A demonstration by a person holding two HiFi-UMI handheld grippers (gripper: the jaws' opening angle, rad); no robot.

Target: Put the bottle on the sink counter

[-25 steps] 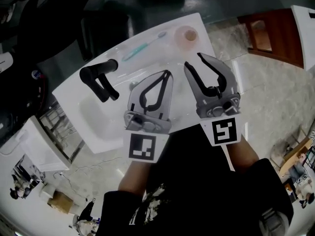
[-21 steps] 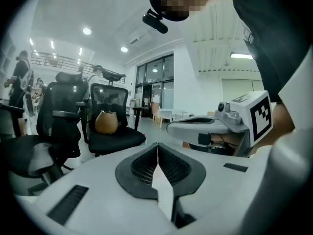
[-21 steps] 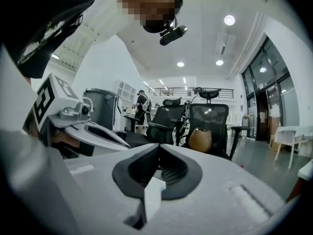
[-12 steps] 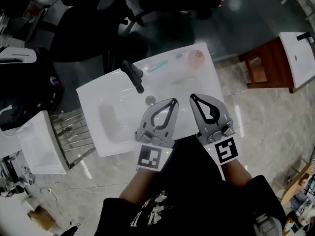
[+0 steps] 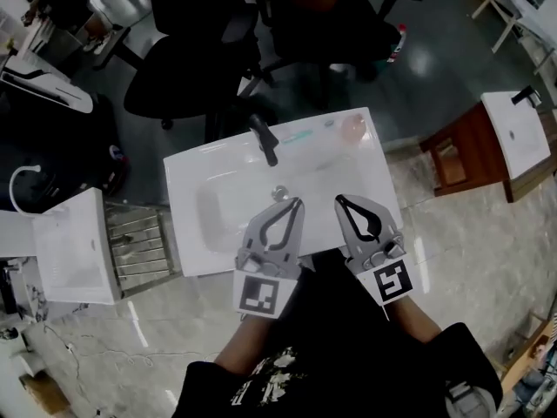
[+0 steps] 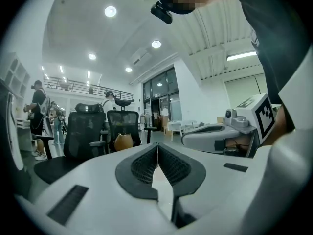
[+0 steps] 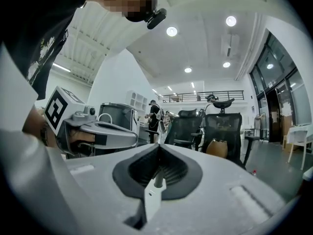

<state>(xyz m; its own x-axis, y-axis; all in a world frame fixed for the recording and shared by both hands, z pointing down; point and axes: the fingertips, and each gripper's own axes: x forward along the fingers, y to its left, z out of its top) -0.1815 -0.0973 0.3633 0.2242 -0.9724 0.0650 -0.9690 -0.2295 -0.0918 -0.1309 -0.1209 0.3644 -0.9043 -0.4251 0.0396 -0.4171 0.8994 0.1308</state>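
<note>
I hold the left gripper (image 5: 297,202) and right gripper (image 5: 340,200) at 6 o'clock, fingers pinched together on nothing. The pinkish bottle (image 5: 352,126) stands on the desk (image 5: 187,233) at its 1 o'clock corner, near the edge; a careless sweep could knock it off.

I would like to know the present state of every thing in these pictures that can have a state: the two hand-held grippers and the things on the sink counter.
left hand-held gripper: shut, nothing between its jaws
right hand-held gripper: shut, nothing between its jaws
pinkish container: standing on the sink counter, far right corner
toothbrush: lying flat along the counter's back edge
faucet: no running water visible
</note>
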